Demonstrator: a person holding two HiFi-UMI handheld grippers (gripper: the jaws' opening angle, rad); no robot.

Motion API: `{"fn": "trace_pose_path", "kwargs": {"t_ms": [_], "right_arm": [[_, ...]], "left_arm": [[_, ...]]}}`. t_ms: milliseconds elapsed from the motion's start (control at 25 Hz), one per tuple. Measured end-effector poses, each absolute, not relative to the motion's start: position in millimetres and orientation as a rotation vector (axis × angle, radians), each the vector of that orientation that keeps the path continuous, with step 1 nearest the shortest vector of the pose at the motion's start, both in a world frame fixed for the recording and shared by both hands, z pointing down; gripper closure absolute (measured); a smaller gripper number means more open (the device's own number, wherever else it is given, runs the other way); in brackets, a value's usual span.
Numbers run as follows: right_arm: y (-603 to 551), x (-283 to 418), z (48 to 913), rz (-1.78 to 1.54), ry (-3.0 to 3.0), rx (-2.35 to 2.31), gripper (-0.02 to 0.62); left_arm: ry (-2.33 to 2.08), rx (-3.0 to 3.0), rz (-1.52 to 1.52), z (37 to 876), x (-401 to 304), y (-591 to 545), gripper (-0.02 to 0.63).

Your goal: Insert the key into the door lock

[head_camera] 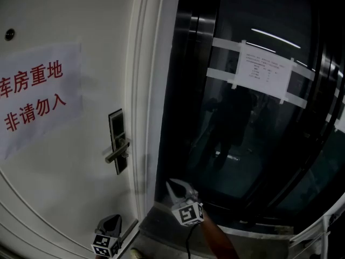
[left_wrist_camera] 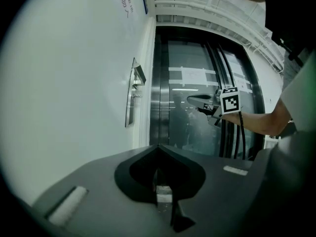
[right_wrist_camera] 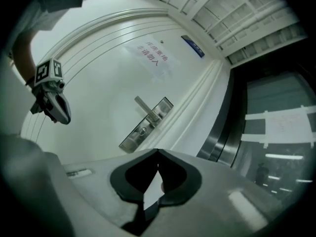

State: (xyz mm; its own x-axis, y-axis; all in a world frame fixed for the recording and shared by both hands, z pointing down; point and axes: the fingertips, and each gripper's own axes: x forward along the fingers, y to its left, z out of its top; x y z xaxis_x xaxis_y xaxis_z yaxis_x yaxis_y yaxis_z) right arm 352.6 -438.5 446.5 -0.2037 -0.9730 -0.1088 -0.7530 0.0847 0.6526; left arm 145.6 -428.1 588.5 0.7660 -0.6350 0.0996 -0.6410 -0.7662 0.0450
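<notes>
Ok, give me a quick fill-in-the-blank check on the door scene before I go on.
1. The sign on the white door has ____ characters.
2. In the head view the lever handle points ____ from its lock plate.
3. The right gripper has its jaws ____.
Missing: red; left; shut.

Grey claws (head_camera: 171, 184), black-white marker cubes (head_camera: 187, 215); black cable (head_camera: 187, 245)

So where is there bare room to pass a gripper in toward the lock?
Bare door panel lies below the lever handle and lock plate, above the left gripper; also between sign and plate. The door frame crowds the right.
</notes>
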Motion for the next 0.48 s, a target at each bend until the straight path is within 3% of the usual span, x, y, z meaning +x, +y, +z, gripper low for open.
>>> {"fn": "trace_pose_path", "kwargs": {"t_ms": [480], "right_arm": [[-359,374,498,-0.472,-2.198,2.032,0.594]], "left_arm": [[-0.948,2.928,0.104,583,175,-399,0.604]]}}
